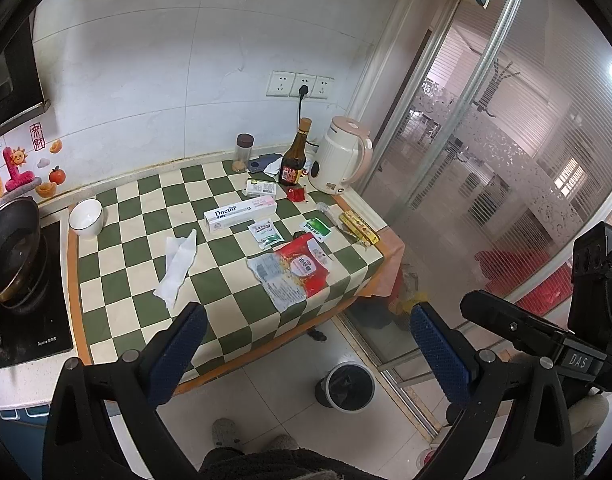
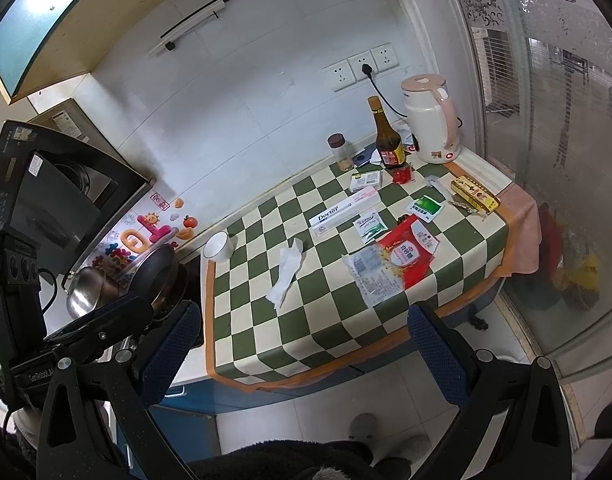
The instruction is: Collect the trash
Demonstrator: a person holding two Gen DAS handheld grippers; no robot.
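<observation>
**Camera setup: two wrist views, one counter**

Both views are taken from above the counter's front edge, angled down and held well back. The checkered cloth (image 1: pixel 225 280) (image 2: pixel 306 300) ahead of both grippers is shared.

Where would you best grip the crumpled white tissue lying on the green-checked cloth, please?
Probably at the raised crumpled fold of the crumpled white tissue, coming straight down with fingers across its narrow width. It lies flat and long, so the edges offer little to pinch.
</observation>
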